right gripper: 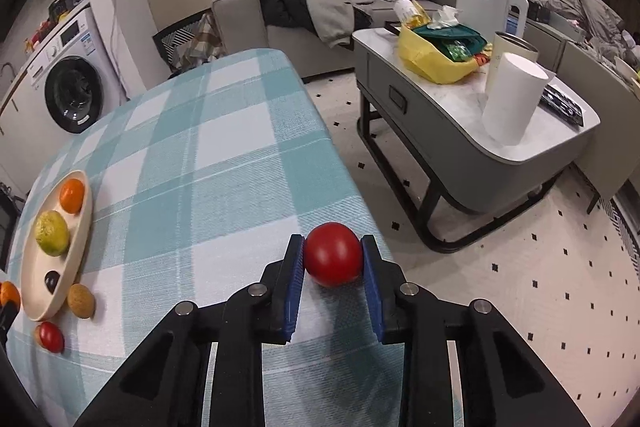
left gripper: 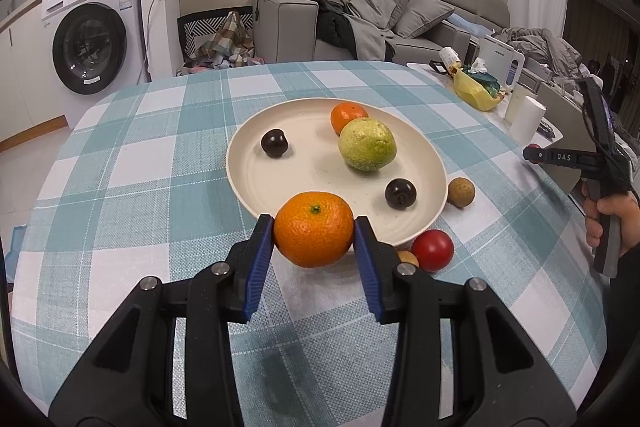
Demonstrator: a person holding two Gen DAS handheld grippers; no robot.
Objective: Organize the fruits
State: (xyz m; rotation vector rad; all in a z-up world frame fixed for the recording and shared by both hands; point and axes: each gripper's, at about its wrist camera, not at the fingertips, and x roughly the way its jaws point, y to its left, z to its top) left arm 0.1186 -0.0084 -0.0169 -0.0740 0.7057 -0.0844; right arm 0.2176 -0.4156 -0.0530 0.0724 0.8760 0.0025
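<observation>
My left gripper (left gripper: 314, 227) is shut on an orange mandarin (left gripper: 312, 243), held just at the near rim of the cream plate (left gripper: 288, 183). On the plate lie a smaller mandarin (left gripper: 347, 115), a green-yellow citrus (left gripper: 367, 144) and two dark plums (left gripper: 274, 143) (left gripper: 400, 193). Beside the plate on the checked cloth sit a red tomato (left gripper: 433, 249), a brown round fruit (left gripper: 461, 191) and a small tan fruit (left gripper: 409, 258). My right gripper (right gripper: 333, 251) is shut on another red tomato (right gripper: 332, 261) near the table's right edge, well away from the plate (right gripper: 86, 219).
The table edge drops off just right of the right gripper. Beyond it stands a grey side table (right gripper: 440, 115) with a yellow bag (right gripper: 436, 55) and a white roll (right gripper: 512, 99). A sofa (left gripper: 360, 27) and a washing machine (left gripper: 92, 39) stand behind.
</observation>
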